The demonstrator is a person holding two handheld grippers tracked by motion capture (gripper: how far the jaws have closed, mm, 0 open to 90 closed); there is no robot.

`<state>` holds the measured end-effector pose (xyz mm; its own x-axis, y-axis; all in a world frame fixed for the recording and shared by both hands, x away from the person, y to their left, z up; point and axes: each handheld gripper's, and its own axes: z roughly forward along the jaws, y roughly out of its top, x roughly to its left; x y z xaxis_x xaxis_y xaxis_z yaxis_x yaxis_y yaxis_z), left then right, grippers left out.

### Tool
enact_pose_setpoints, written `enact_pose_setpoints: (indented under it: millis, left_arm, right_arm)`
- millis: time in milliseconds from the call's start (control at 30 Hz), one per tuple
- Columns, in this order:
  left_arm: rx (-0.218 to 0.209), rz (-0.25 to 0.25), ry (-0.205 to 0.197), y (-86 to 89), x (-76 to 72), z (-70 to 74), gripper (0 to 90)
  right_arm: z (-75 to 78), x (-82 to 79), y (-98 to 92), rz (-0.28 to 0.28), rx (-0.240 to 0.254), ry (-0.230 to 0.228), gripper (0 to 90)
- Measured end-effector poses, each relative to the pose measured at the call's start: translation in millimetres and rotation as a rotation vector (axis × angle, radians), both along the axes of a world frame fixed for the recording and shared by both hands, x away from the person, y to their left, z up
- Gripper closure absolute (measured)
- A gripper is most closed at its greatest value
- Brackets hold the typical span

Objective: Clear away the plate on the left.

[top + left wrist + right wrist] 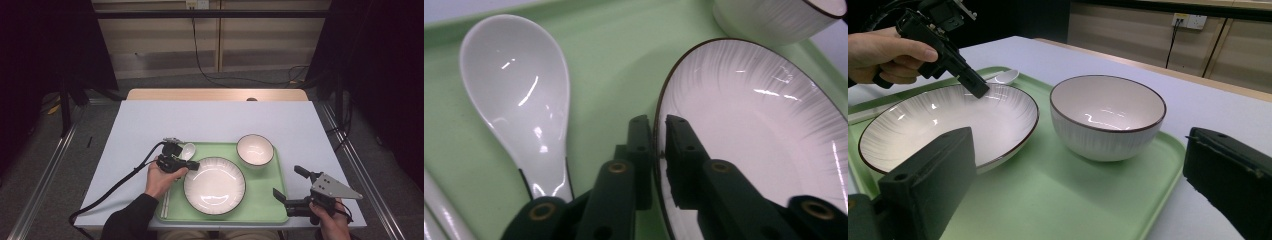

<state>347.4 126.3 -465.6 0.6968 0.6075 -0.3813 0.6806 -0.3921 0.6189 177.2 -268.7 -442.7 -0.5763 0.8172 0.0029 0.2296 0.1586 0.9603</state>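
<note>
A green tray [272,202] holds a white ribbed plate [214,186], a white bowl [255,149] behind it and a white spoon [187,150] at its back left. My left gripper [195,164] reaches onto the plate's left rim. In the left gripper view its jaws [659,122] straddle the plate's [764,125] dark rim with a narrow gap, and the spoon [519,85] lies just to the left. My right gripper [289,183] hovers at the tray's right front corner, open wide and holding nothing; the bowl [1108,115] stands ahead of it.
White chopsticks [165,205] lie along the tray's left edge, under the left wrist. The tray sits near the front edge of a pale table [210,120]. A cable trails from the left gripper off the table's front left. Metal rails run along both sides.
</note>
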Motion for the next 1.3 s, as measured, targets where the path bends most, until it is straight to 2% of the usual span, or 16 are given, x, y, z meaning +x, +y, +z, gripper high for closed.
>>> enact_pose_setpoints:
  millis: [167,200,233,267,300,333,400,433,500,567,633,700,867,933,1233,1300]
  left_arm:
    - [-0.004,-0.007,-0.083,3.6,-5.7,9.3,54.2]
    - [0.003,-0.010,-0.094,4.1,-8.0,10.8,48.1]
    - [0.035,0.000,-0.109,4.8,-10.2,12.6,40.0]
    - [0.043,-0.003,-0.118,6.4,-11.6,13.7,32.5]
    - [0.031,-0.003,-0.136,8.3,-12.8,14.3,29.6]
    - [0.046,0.005,-0.162,10.1,-13.9,15.5,27.1]
    - [0.059,0.020,-0.185,12.5,-15.1,17.5,13.1]
    - [0.059,0.016,-0.192,14.6,-16.0,19.2,9.9]
    - [0.023,0.002,-0.200,19.1,-18.5,21.4,10.2]
    - [0.018,-0.007,-0.222,23.0,-21.6,23.6,1.1]
    - [0.027,0.009,-0.256,28.5,-25.5,27.3,7.0]
    - [0.045,0.038,-0.285,32.6,-29.4,31.4,3.5]
    - [0.036,0.058,-0.331,44.8,-40.7,35.5,4.7]
    - [0.072,0.095,-0.354,50.1,-44.3,34.5,3.6]
    - [0.101,0.162,-0.404,69.6,-58.2,38.6,3.2]
    - [0.108,0.179,-0.396,75.3,-59.6,38.5,2.0]
  right_arm:
    - [-0.1,0.1,-0.7,-0.007,-0.002,-0.003,0.2]
    - [-0.1,0.0,-0.7,-0.006,-0.002,-0.003,0.2]
    - [0.0,-0.1,-0.9,-0.004,-0.003,-0.002,0.2]
    - [-0.1,0.0,-0.7,-0.007,-0.004,-0.003,0.2]
    - [0.0,0.1,-0.7,-0.005,-0.002,-0.002,0.2]
    - [0.0,0.2,-0.5,-0.003,-0.003,-0.003,0.2]
    - [0.3,0.0,-0.3,0.000,-0.003,-0.002,0.2]
    - [0.4,-0.1,-0.3,0.001,-0.003,-0.002,0.2]
    - [0.1,0.3,-0.1,-0.003,-0.002,-0.003,0.2]
    - [0.1,0.2,-0.1,-0.006,-0.002,0.000,0.2]
    - [0.1,0.2,-0.3,-0.005,-0.004,-0.002,0.2]
    - [0.2,-0.1,-0.8,-0.005,-0.004,-0.001,0.2]
    - [0.3,0.0,-0.6,-0.003,-0.004,-0.002,0.2]
    - [0.3,0.0,-0.5,-0.003,-0.004,-0.002,0.2]
    - [0.4,-0.3,-0.8,-0.013,-0.003,0.000,0.2]
    - [0.4,-0.4,-0.9,-0.018,0.002,0.001,0.2]
